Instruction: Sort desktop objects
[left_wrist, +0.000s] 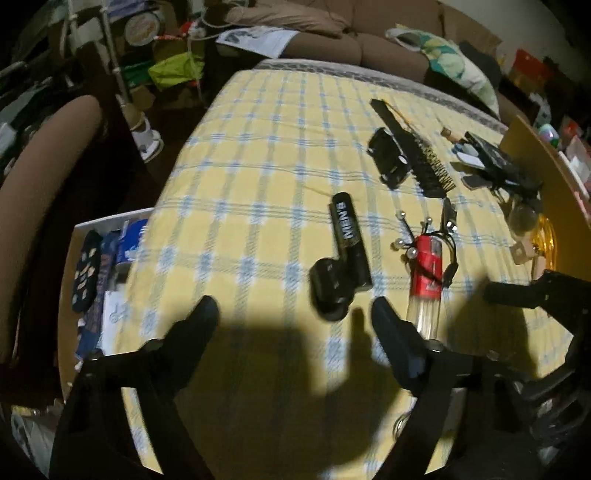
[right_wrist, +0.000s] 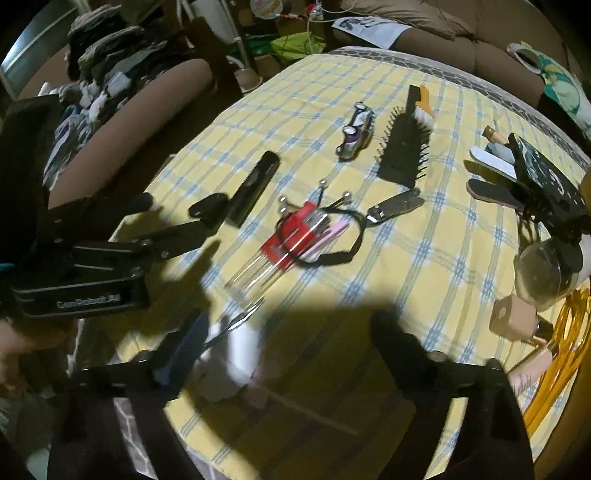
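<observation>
On the yellow checked cloth (left_wrist: 258, 166) lie a black tube marked MEN'S (left_wrist: 351, 240), a small black case (left_wrist: 328, 291), a red-capped clear tube (left_wrist: 426, 269) wrapped in a beaded hair tie, a nail clipper (right_wrist: 395, 206), a toy car (right_wrist: 354, 133) and a black hairbrush (right_wrist: 402, 151). My left gripper (left_wrist: 295, 314) is open just short of the black case, with nothing between its fingers. My right gripper (right_wrist: 291, 328) is open over the near edge. A blurred white object (right_wrist: 240, 347) and thin metal scissors (right_wrist: 236, 321) lie beside its left finger.
An open box (left_wrist: 74, 258) of socks and papers stands off the cloth's left edge. Nail files (right_wrist: 491, 162), a dark booklet (right_wrist: 546, 177), a glass jar (right_wrist: 543, 273), a wooden block (right_wrist: 513, 317) and an orange rim (right_wrist: 554, 332) crowd the right side. Sofas surround the table.
</observation>
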